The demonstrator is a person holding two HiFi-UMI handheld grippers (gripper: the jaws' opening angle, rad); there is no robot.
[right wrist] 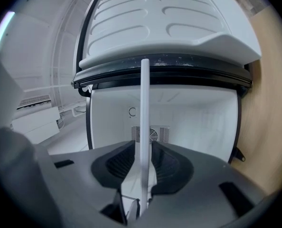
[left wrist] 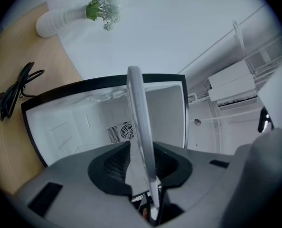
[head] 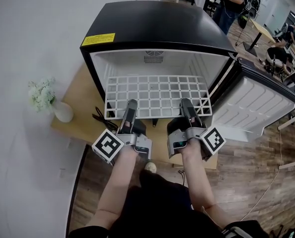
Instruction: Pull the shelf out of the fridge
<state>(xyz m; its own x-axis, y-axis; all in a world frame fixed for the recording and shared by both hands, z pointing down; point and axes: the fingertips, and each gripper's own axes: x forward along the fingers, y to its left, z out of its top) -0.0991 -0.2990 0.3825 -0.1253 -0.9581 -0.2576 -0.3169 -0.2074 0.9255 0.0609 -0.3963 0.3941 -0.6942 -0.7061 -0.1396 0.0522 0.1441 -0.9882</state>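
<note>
Head view, read left to right. At far left a vase [head: 62, 112] of white flowers stands on the desk [head: 80, 95], and a black cable [head: 100, 117] lies just right of it. The fridge [head: 152, 26] sits on the desk with its opening toward the person. The shelf [head: 157, 90], a white grid, lies level in that opening; most of it is inside, and its near rim sits at or just past the fridge's front edge. The left hand-held gripper [head: 131, 104] reaches to the left part of that near rim. Its own view shows the rim standing between the jaws, which are a little apart, so the pads appear released rather than clenched. The right hand-held gripper [head: 186, 103] meets the right part of the rim in the same way, with the rim between loosened jaws and no firm grasp evident. At far right the door [head: 259, 103] hangs wide open. Judged from its open lattice and thin bars, the shelf should be light and stiff, with a smooth, somewhat slippery finish. It is not fragile, but it is likely to jam in its side guides if drawn askew. The best hold is on the near rim, one jaw pair either side of centre, with an even, level pull toward the person.
</note>
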